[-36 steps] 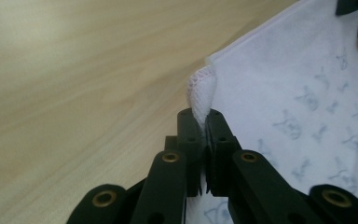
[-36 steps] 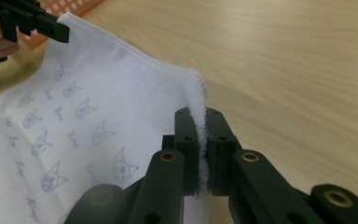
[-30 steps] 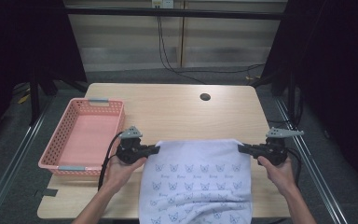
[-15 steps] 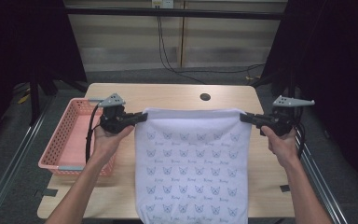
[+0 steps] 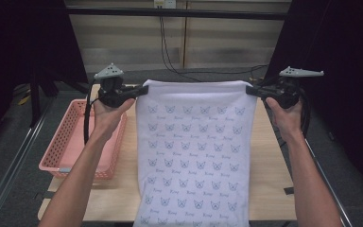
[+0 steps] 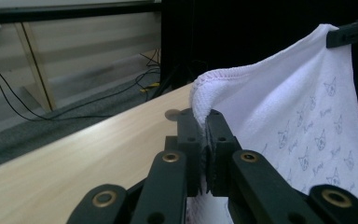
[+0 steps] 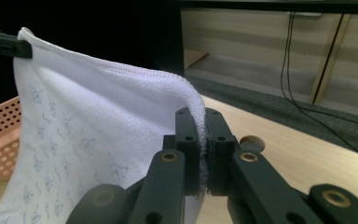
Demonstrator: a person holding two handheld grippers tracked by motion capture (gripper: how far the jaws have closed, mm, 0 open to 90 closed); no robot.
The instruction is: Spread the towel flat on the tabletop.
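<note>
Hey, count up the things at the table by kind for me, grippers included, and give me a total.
Towel, white with a cat-face print: 1
Basket, pink: 1
Grippers, left gripper and right gripper, each shut on a top corner of the towel: 2
Total: 4

Towel (image 5: 196,151) now higher, off the table (image 5: 274,165).

Pink basket (image 5: 82,142) on wooden table (image 5: 269,189)

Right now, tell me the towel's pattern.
The towel is white with rows of small blue-grey cat faces, clearest in the high view.
</note>
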